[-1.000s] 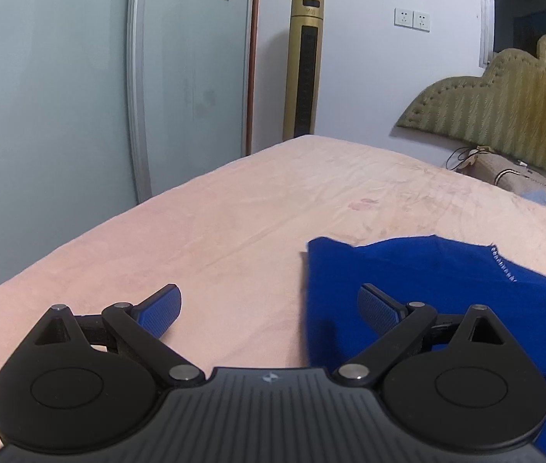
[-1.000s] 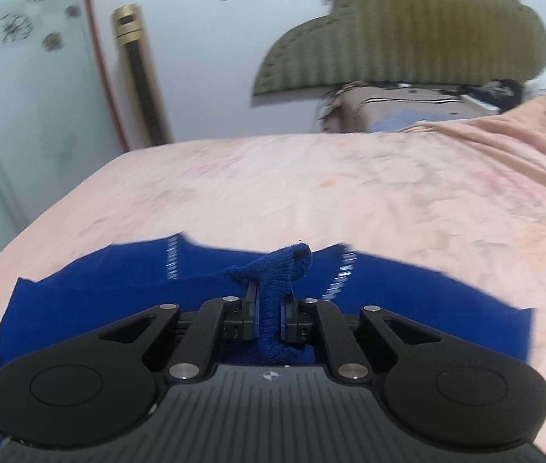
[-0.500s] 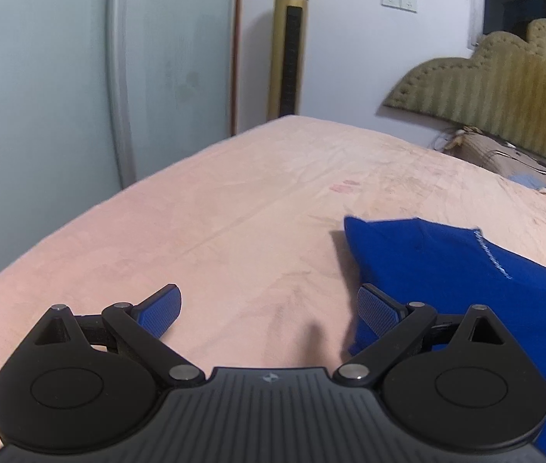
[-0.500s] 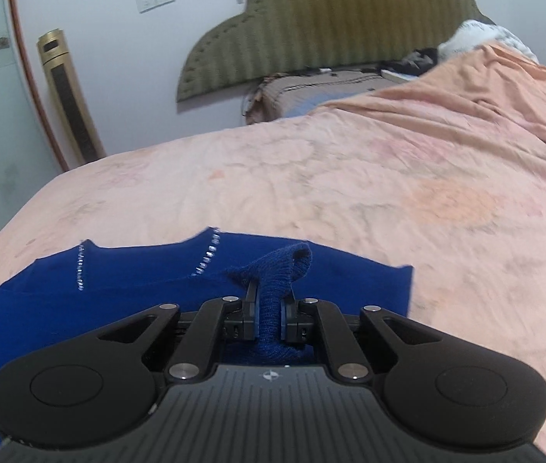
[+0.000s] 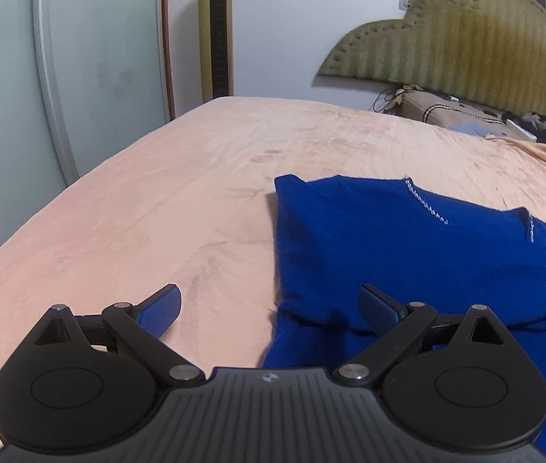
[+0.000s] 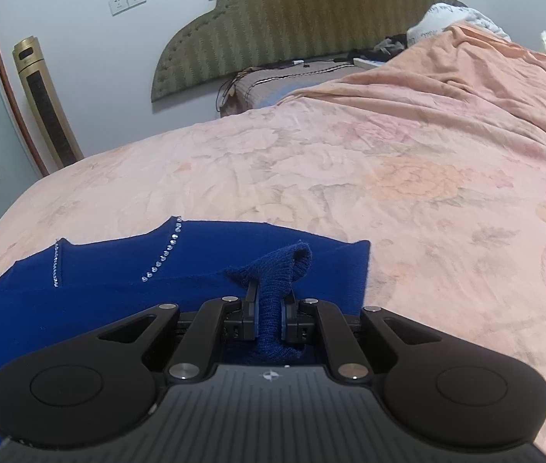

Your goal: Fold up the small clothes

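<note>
1. The blue knit garment point(image 6: 91, 289) lay across the lower left of the right wrist view, on the pink bedsheet point(image 6: 389, 177).
2. It looked soft, light and limp; a hem or corner seemed the best hold.
3. The right gripper point(image 6: 270, 305) pinched a fold of knit, its jaws having just eased slightly.
4. The left gripper point(image 5: 269, 308) stood wide open, empty.
5. A padded headboard point(image 6: 311, 7) backed the bed.

Garment point(image 6: 91, 289): deep blue, with silver stud rows. Bedsheet point(image 6: 408, 193): pale peach, faded floral print. Headboard point(image 6: 311, 11): olive, vertically striped. Tower fan point(image 5: 216, 31): gold with a black panel.
</note>
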A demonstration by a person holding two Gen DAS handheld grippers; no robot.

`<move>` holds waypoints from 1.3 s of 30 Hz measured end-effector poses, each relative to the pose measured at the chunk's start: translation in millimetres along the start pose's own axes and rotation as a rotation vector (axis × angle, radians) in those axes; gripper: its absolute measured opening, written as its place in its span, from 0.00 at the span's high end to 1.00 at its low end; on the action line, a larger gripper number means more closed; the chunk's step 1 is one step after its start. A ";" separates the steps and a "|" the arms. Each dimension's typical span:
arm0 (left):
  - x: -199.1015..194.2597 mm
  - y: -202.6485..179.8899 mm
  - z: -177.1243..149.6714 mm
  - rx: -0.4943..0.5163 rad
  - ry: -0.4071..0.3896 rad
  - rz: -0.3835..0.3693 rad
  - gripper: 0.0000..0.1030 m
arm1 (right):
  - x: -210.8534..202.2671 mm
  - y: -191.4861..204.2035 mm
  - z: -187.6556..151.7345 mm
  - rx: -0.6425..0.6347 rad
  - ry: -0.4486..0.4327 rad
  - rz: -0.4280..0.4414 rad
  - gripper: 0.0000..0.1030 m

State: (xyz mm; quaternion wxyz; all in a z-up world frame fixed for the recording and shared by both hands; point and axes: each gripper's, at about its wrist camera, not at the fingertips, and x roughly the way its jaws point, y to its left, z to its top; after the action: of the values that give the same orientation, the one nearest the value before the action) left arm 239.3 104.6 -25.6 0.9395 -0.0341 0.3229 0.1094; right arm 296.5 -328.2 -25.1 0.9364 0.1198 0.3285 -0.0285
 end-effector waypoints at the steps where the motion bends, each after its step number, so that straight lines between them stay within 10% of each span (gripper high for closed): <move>1: -0.2 -0.4 -1.0 0.001 0.002 0.000 0.04 | 1.6 -1.8 -0.1 0.001 0.013 -0.003 0.83; 10: 0.4 -2.5 -3.8 0.009 0.022 0.001 0.04 | -19.7 40.3 -14.2 -0.286 -0.117 -0.167 0.50; 19: -2.1 -4.9 -6.3 0.031 0.026 0.002 0.04 | 4.6 48.5 -28.2 -0.359 0.014 -0.197 0.39; 23: -4.5 -3.8 -7.4 0.024 0.032 -0.003 0.04 | -8.8 48.7 -36.5 -0.382 0.003 -0.153 0.23; 39: -57.7 -23.4 -44.7 0.113 0.054 -0.158 0.04 | -85.2 51.4 -87.4 -0.297 -0.013 -0.031 0.13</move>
State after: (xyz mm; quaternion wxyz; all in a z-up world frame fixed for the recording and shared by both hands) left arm 173.5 65.2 -25.6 0.9365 -0.0092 0.3502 0.0157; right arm 183.4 -259.3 -27.5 0.9453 -0.0252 0.3251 0.0052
